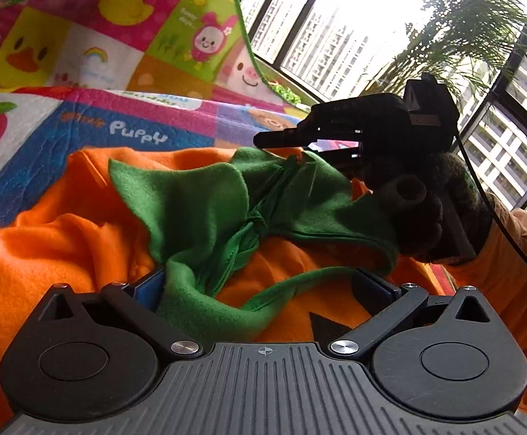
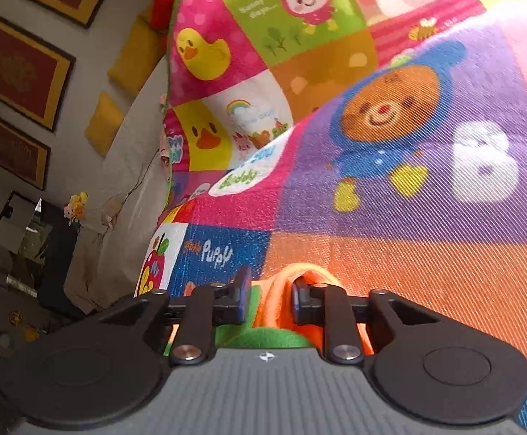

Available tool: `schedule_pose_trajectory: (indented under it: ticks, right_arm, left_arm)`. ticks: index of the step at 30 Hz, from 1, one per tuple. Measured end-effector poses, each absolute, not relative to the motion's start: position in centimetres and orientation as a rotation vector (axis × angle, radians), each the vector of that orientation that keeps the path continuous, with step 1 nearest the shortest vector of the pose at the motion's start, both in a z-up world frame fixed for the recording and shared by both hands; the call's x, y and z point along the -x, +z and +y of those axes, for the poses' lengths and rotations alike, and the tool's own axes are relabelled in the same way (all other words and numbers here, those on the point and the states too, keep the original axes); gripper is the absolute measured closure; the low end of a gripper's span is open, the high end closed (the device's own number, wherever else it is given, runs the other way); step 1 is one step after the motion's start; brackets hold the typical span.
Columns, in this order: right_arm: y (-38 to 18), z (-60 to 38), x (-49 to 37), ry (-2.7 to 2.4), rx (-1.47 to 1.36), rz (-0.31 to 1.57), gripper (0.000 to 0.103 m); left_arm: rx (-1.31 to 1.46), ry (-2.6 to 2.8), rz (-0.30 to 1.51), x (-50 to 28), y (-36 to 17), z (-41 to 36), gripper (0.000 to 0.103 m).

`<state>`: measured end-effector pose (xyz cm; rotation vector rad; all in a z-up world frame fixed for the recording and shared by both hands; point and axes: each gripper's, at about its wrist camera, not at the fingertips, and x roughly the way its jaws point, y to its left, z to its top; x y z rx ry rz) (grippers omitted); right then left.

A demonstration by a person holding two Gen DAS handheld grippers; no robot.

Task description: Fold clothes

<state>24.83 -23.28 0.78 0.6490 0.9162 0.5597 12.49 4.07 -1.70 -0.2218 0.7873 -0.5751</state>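
On play mat (image 2: 408, 253), orange garment (image 1: 64, 253) betw. right gripper (image 2: 271, 299) fingers.

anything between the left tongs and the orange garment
Yes: the green collar with its ties drapes over the orange garment and runs between the open left tongs. The right tongs pinch an orange fold.

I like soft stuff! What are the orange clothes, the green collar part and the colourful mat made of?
The orange garment looks like fleece: matte, fuzzy, with soft rounded folds. The green collar seems the same kind of fuzzy fleece, with stitched edges and a knotted tie. The play mat looks like printed plastic or foam with a slight sheen and fine ribbed lines, though I can't be sure.
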Motion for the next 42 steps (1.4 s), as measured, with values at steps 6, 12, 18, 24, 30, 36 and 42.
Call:
schedule_pose_trajectory:
  ticks: [6,12,18,24,30,36,42]
  right_arm:
    - [9.6,-22.9,-21.1,0.721,-0.518,0.667,0.096]
    - [12.3,-22.5,-14.7,0.818,-0.372,0.651,0.097]
    - [8.1,-23.9,-9.1,0.817,-0.394,0.773,0.097]
    - [2.2,-25.2,-7.1,0.722,-0.456,0.892,0.098]
    - [1.7,-26.0,-6.9,0.696,-0.46,0.878,0.098]
    - [4.9,-27.1,-4.6,0.58,-0.223,0.745,0.096]
    - [9.8,-26.9,-3.1,0.594,-0.13,0.566,0.094]
  left_arm:
    - [0.204,-0.531,0.773,-15.0,-1.3,3.0,0.0]
    - [0.249,-0.565,0.722,-13.4,2.3,5.2,0.0]
    - [0.276,-0.555,0.562,-9.5,7.4,9.6,0.0]
    - [0.325,-0.468,0.491,-10.5,9.2,10.1,0.0]
    - [0.193,-0.462,0.685,-12.5,3.7,6.3,0.0]
    - [0.049,-0.429,0.758,-9.6,1.0,5.7,0.0]
    - [0.009,-0.42,0.774,-8.4,0.6,5.3,0.0]
